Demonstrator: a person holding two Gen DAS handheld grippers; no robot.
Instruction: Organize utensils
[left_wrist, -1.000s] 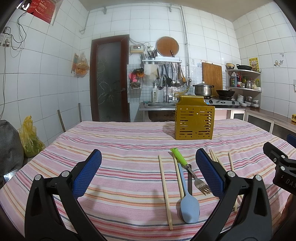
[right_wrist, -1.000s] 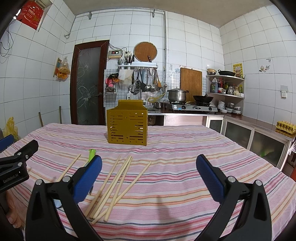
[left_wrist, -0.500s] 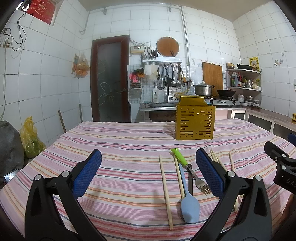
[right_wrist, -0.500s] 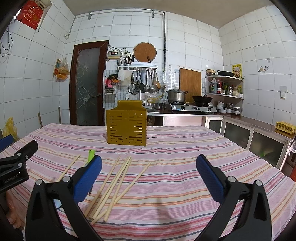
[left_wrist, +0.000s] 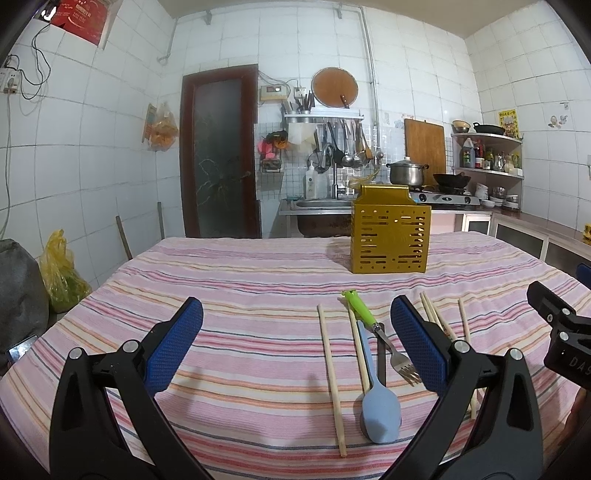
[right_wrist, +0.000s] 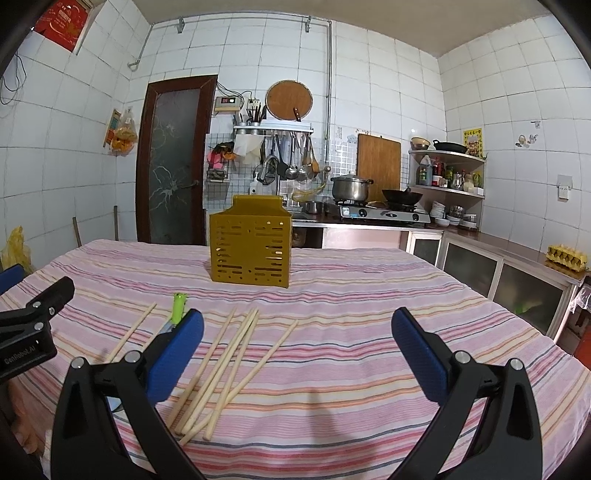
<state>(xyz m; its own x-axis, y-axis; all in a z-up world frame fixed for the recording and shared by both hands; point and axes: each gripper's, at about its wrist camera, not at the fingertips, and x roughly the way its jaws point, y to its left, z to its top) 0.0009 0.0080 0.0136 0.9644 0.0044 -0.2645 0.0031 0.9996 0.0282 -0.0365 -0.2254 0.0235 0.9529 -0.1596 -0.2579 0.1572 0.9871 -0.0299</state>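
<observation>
Pink-striped tablecloth, golden-yellow slotted caddy, green-handled fork, pale-blue spoon, tan chopsticks

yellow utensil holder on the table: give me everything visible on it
The utensil holder is a mustard-yellow box, plastic by its look, with rows of short horizontal slots cut through its front and side walls. A taller flat back panel rises above the open top. It stands upright on the striped tablecloth, toward the far side, beyond the chopsticks and the green-handled fork. Nothing sticks out of the top; its inside is hidden. Nothing touches it but the cloth, and both grippers are well short of it.
</observation>
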